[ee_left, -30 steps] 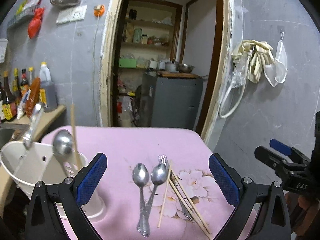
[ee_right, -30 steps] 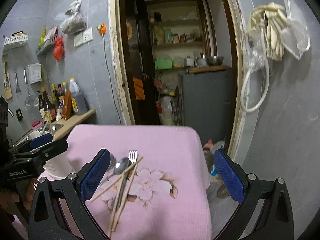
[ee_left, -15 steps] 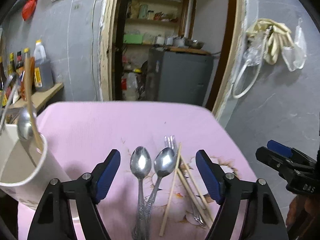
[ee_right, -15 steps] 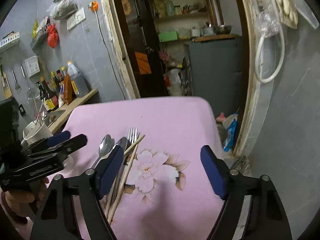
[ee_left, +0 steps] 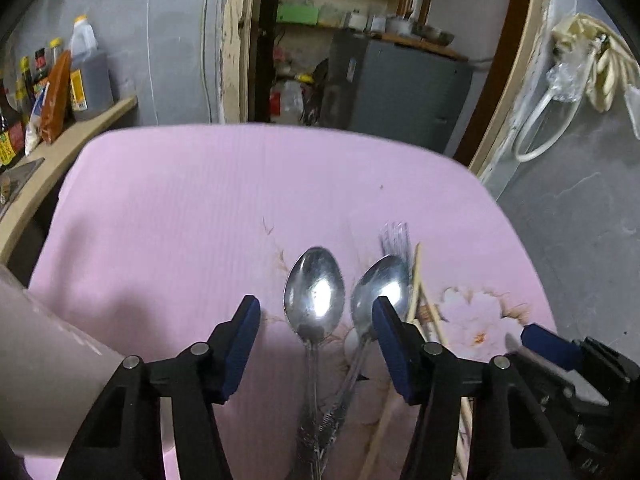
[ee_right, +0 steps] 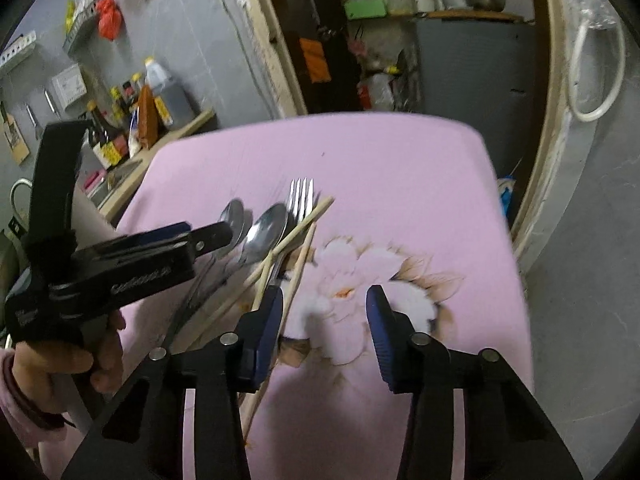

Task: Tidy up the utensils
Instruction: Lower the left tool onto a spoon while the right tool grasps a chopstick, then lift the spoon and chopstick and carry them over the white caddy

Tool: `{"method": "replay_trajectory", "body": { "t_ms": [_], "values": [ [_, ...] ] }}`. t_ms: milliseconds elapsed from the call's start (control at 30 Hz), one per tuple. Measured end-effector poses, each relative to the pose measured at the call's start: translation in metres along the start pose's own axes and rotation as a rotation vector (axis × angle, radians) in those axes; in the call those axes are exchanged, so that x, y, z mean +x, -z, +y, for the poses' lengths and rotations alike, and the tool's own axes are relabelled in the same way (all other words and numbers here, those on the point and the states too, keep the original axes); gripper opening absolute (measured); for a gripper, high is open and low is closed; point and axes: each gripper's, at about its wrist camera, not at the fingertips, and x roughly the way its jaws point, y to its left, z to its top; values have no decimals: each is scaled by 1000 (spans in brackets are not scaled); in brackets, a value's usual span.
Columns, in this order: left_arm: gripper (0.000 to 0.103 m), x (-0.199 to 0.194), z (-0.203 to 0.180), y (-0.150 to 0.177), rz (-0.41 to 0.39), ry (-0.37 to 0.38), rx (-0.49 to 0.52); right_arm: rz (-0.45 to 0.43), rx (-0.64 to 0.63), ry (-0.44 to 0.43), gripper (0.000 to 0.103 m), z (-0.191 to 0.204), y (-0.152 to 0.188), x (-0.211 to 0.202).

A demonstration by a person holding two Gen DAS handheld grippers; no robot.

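Since the earlier frames we have brought both grippers down toward the pink cloth point(ee_left: 200, 200), and the utensils now fill the lower half of each view where they sat small before. The white utensil holder point(ee_left: 44, 380) has slid to the 8 o'clock edge of the left view, and the spoon and chopstick standing in it have left the frame.

Our left gripper point(ee_left: 316, 344) is closing, its blue pads either side of the left spoon point(ee_left: 314, 292) without pressing it; the right spoon point(ee_left: 380, 284) lies just at its right pad. Our right gripper point(ee_right: 324, 320) is also closing, over the flower print, with nothing between its jaws; the chopsticks point(ee_right: 296, 240) and the fork point(ee_right: 301, 196) lie at its left pad, toward 10 o'clock. We judge this the start of a pick, one utensil per hand, with nothing lifted yet.

For room: the cloth is bare from 11 to 1 o'clock beyond the pile. Its right edge, toward 3 o'clock in the right view, drops beside the grey wall point(ee_right: 580, 280). The two grippers sit near each other, so the pile between them is the tight spot.
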Motion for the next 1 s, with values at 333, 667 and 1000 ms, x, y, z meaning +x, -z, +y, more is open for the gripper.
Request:
{"method": "replay_trajectory", "body": {
  "t_ms": [333,667,1000],
  "values": [
    [48,18,-3,-6,60,-30,31,78,-43,34,32,24,3,25],
    [45,28,-5,-21,68,-38,54,121,-102,129,27,32,-17,34],
    [35,25,-8,-18,85,-18,68,156,-9,84,6,6,-10,19]
  ]
}}
